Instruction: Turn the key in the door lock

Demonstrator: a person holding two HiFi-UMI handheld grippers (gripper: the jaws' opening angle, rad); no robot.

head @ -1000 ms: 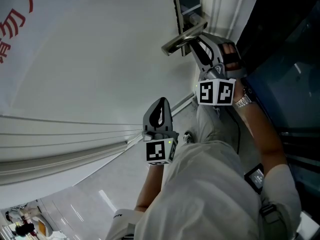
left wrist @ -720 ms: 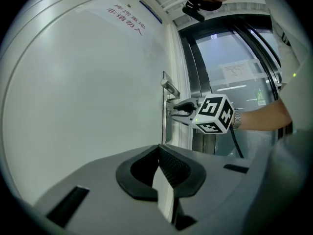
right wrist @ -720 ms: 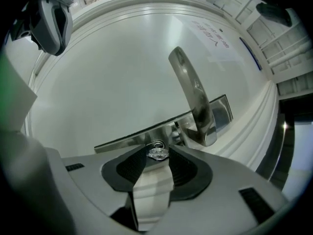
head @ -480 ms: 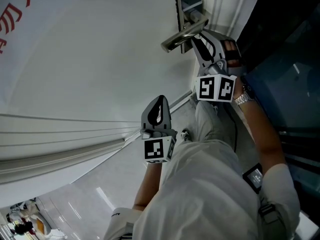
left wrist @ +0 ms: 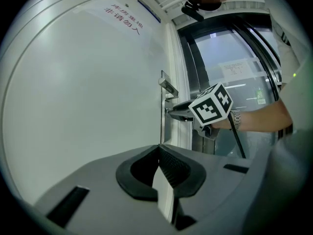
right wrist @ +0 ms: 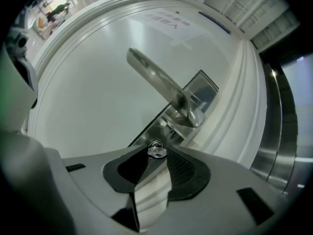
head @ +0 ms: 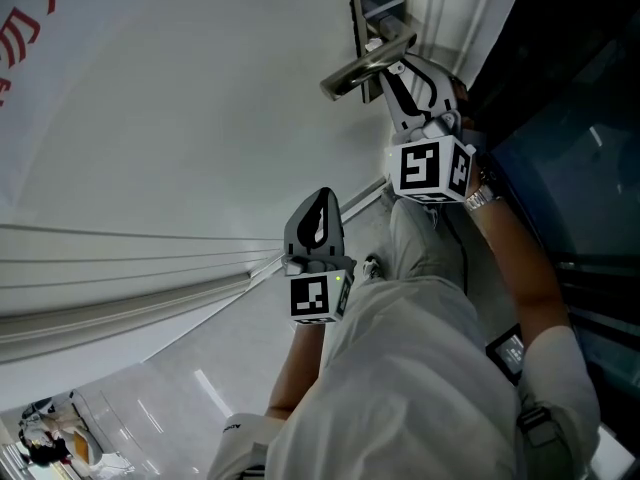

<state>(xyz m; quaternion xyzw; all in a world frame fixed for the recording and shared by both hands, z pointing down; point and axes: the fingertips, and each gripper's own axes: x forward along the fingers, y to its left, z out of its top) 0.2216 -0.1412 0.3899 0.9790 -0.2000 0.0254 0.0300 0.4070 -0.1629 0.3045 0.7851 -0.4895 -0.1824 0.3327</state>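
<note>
A small silver key (right wrist: 156, 150) sticks out of the metal lock plate (right wrist: 198, 93) just below the lever handle (right wrist: 161, 84) of the white door. My right gripper (right wrist: 157, 153) points level at the lock, and its jaws have just been closing with the key's head between their tips. They now pinch it. The head view shows the right gripper (head: 396, 74) under the handle (head: 362, 64), with the key itself hidden. My left gripper (head: 320, 203) hangs lower and left, away from the lock and close to the door face. Its jaws (left wrist: 159, 150) are shut on nothing.
The white door (head: 180, 118) fills the left, with red lettering (head: 20, 28) on it. Its white frame (head: 445, 8) and a dark glass panel (head: 570, 128) run along the right. The person's legs (head: 430, 368) stand just behind both grippers.
The right gripper has rolled at the lock, and its marker cube now shows a different face. The left gripper has stayed put.
</note>
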